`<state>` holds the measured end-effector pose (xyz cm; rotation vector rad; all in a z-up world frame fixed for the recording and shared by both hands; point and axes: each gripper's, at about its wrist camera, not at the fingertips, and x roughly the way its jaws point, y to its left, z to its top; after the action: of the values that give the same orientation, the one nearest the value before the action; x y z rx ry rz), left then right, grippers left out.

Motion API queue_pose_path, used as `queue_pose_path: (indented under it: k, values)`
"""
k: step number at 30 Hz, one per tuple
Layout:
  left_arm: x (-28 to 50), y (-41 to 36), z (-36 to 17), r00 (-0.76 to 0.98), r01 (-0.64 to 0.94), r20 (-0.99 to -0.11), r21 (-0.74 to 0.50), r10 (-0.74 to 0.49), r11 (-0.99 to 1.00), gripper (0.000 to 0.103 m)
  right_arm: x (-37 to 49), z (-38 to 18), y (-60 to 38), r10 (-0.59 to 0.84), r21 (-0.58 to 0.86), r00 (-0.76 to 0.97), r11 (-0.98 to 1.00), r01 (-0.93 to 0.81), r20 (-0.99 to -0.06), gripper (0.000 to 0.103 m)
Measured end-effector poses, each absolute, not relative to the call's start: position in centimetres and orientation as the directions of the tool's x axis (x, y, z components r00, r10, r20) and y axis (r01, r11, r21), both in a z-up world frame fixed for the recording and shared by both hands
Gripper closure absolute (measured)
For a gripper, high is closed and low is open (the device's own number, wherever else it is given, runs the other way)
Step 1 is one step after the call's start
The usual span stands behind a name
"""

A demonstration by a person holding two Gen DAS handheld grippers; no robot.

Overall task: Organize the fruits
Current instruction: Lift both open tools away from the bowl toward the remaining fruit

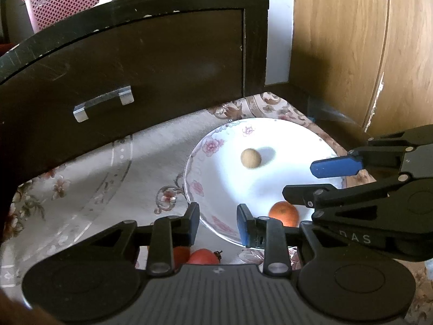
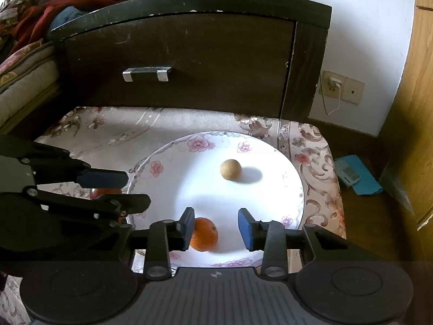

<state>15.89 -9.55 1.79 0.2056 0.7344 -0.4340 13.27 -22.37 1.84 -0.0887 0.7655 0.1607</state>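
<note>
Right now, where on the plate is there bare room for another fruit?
The plate is bare in its middle, between the tan fruit and the orange, and along its far-left rim. The near edge is crowded: orange, right gripper.

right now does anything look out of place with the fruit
Yes: the red fruit lies on the tablecloth, off the plate, while the orange and the small tan fruit sit on it. Nothing looks spilled or broken.

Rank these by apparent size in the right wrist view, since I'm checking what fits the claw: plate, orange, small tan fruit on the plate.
1. Plate, by far the largest.
2. Orange, though it lies nearer the camera, which may exaggerate it.
3. Tan fruit, smallest.
</note>
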Motion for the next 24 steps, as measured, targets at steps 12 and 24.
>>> queue_pose_path:
  k: [12, 24]
  values:
    - [15.5, -9.4, 2.3, 0.666, 0.447, -0.68, 0.035, -0.307, 0.894, 0.064, 13.1, 2.1, -22.3, 0.109, -0.026, 0.719, 0.984, -0.174, -0.686, 0.066]
    - [14.4, -7.0, 3.3, 0.685, 0.424, -0.67, 0.044, -0.288, 0.905, 0.063, 12.8, 2.7, -22.0, 0.111, -0.034, 0.73, 0.983, -0.18, -0.674, 0.065]
